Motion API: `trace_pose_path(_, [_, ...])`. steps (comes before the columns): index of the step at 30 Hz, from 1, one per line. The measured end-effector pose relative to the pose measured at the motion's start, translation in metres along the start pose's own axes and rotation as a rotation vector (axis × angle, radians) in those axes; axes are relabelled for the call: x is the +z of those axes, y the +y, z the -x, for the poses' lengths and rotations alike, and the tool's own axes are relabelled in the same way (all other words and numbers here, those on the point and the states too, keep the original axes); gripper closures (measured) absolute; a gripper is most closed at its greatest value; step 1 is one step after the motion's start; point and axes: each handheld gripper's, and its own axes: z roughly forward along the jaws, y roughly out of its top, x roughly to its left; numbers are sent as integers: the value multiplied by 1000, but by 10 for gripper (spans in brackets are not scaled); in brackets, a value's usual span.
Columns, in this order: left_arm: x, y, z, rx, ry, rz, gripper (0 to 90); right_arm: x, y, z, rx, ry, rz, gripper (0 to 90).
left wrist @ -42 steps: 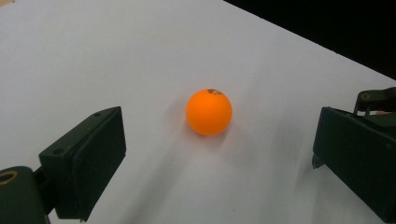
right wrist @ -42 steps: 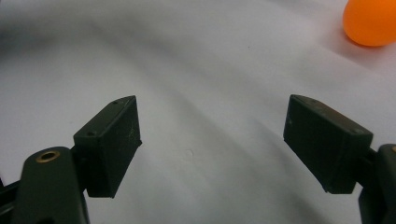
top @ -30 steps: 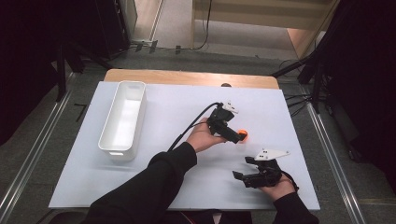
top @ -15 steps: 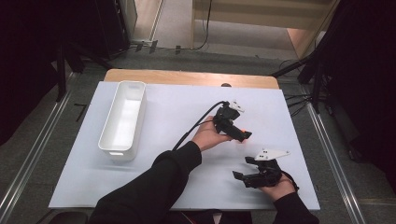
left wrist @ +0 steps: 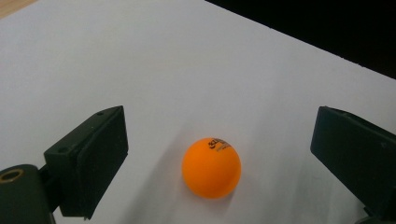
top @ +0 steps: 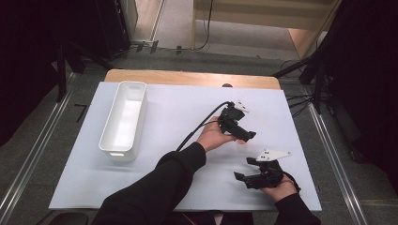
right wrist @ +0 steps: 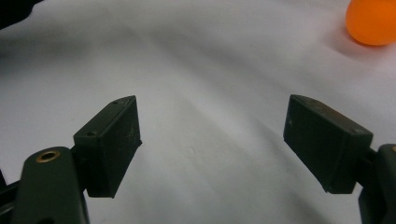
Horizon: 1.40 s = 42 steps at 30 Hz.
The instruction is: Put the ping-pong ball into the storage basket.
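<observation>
An orange ping-pong ball (left wrist: 211, 167) with small printed lettering lies on the white table sheet (left wrist: 140, 56). My left gripper (left wrist: 219, 116) is open, its jaws standing wide on either side of the ball without touching it. In the high view the left gripper (top: 245, 134) is right of the table's centre, held by a hand, and it covers the ball. My right gripper (top: 244, 168) rests near the front right of the sheet, open and empty. In the right gripper view (right wrist: 212, 105) the ball (right wrist: 373, 21) lies well beyond the jaws at the top right.
A long white tray (top: 123, 119) stands empty at the left of the sheet (top: 178, 108). A wooden table edge (top: 187, 77) shows behind the sheet. The left gripper's black cable (top: 202, 125) runs across the middle. Dark stands and floor rails surround the table.
My left gripper has moved a little right and towards the person, onto the ball, which showed beside its jaws before and is now covered in the high view. The right gripper has stayed put.
</observation>
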Motion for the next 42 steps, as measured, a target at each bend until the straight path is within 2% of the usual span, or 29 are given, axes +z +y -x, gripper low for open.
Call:
trace_pose_path(5, [2, -1, -2, 9, 7, -7, 43, 0, 0, 0, 0, -1, 0, 176])
trace_pose_path(12, [4, -3, -3, -17, -2, 1, 42, 0, 0, 0, 0, -1, -3, 177])
trace_pose_path(18, [8, -5, -2, -11, 6, 0, 43, 0, 0, -1, 1, 1, -7, 177])
trace_pose_path(20, [9, -7, -2, 3, 13, -8, 43, 0, 0, -1, 2, 1, -7, 177])
trace_pose_path(24, [12, -9, -3, -21, 3, -10, 44, 0, 0, -1, 4, 3, -7, 176])
trace_pose_path(26, [13, -11, -3, -11, 15, -7, 61, 0, 0, -1, 2, 4, -7, 176])
trace_pose_path(32, [19, -19, -6, -17, 30, -22, 61, 1, 0, 0, -2, 4, -6, 176])
trace_pose_path(33, [20, -21, -7, -34, 21, -28, 61, 1, 0, 0, -4, 6, -8, 176])
trace_pose_path(34, [20, -21, -7, -34, 21, -28, 61, 1, 0, 0, -4, 6, -8, 176])
trace_pose_path(36, [22, -23, -7, -31, 23, -24, 61, 1, 0, 0, -5, 5, -10, 176])
trace_pose_path(42, [28, -31, -6, 14, 58, -49, 61, 1, 0, -1, -5, 3, -12, 177])
